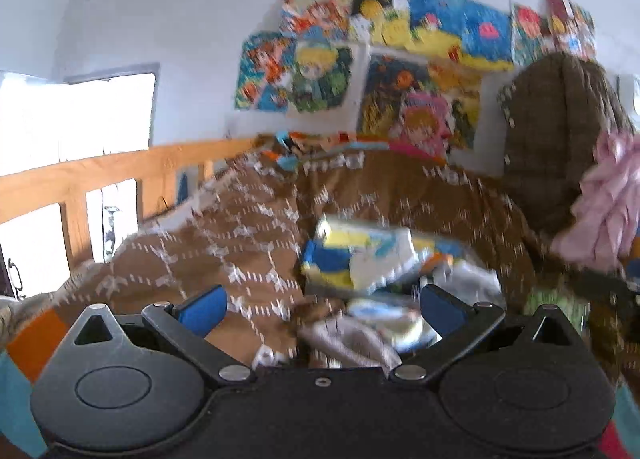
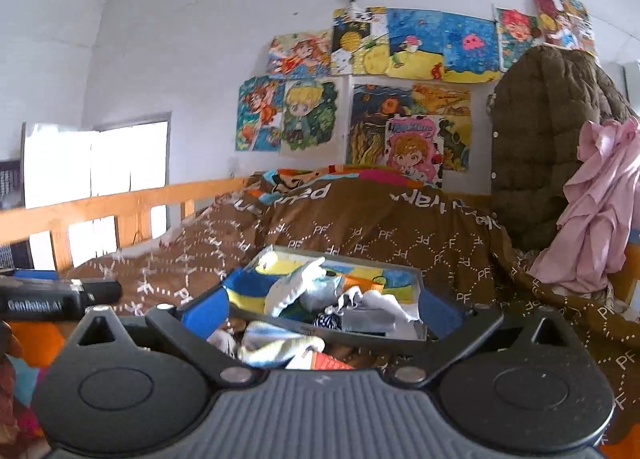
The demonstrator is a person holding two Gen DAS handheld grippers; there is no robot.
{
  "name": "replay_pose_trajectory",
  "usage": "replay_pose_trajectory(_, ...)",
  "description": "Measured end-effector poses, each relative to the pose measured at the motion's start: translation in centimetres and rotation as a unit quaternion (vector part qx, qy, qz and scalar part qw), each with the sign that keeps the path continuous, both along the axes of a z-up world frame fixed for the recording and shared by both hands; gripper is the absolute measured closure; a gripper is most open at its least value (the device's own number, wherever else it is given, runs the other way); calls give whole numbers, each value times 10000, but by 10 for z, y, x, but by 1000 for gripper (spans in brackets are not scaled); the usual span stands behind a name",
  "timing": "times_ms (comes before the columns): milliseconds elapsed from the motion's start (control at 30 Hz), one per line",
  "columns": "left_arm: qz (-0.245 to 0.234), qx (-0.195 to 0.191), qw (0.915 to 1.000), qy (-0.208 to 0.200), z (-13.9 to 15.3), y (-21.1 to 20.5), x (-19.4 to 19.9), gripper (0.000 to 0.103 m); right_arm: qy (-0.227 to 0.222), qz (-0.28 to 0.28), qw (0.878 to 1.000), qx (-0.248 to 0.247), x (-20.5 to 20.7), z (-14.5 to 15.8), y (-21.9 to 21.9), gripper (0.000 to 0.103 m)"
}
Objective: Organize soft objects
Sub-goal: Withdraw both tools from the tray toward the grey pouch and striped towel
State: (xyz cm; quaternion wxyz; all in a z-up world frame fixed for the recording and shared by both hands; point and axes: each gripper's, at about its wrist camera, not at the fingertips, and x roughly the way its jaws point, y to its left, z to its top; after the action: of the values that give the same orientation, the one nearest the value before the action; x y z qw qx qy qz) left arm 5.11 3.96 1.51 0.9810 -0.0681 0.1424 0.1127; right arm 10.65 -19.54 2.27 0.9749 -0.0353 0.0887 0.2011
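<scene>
A shallow grey box (image 2: 416, 279) with a blue and yellow picture inside sits on the brown patterned bedspread (image 2: 360, 231). Several socks and small cloths (image 2: 296, 287) lie in it, and more (image 2: 276, 347) lie on the bed just in front. My right gripper (image 2: 320, 311) is open, fingers wide on either side of the box's near edge. My left gripper (image 1: 320, 307) is open over the same box (image 1: 360, 255) and loose cloths (image 1: 352, 343); its view is blurred. The left gripper's body shows at the left in the right wrist view (image 2: 60, 299).
A wooden bed rail (image 2: 120, 203) runs along the left. A brown quilted coat (image 2: 548, 139) and a pink garment (image 2: 596, 199) hang at the right. Drawings (image 2: 400, 91) cover the white wall behind the bed.
</scene>
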Motion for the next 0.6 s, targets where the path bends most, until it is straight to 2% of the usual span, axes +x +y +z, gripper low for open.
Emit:
replay_pose_trajectory(100, -197, 171, 9995, 164, -15, -6, 2, 1, 66, 1, 9999, -110, 2, -12, 3, 0)
replay_pose_trajectory(300, -521, 467, 9967, 422, -35, -16, 8, 1, 509, -87, 9982, -292, 12, -35, 6, 0)
replay_pose_trajectory(600, -943, 722, 9913, 570, -50, -29, 23, 1, 780, -216, 9960, -381, 23, -48, 3, 0)
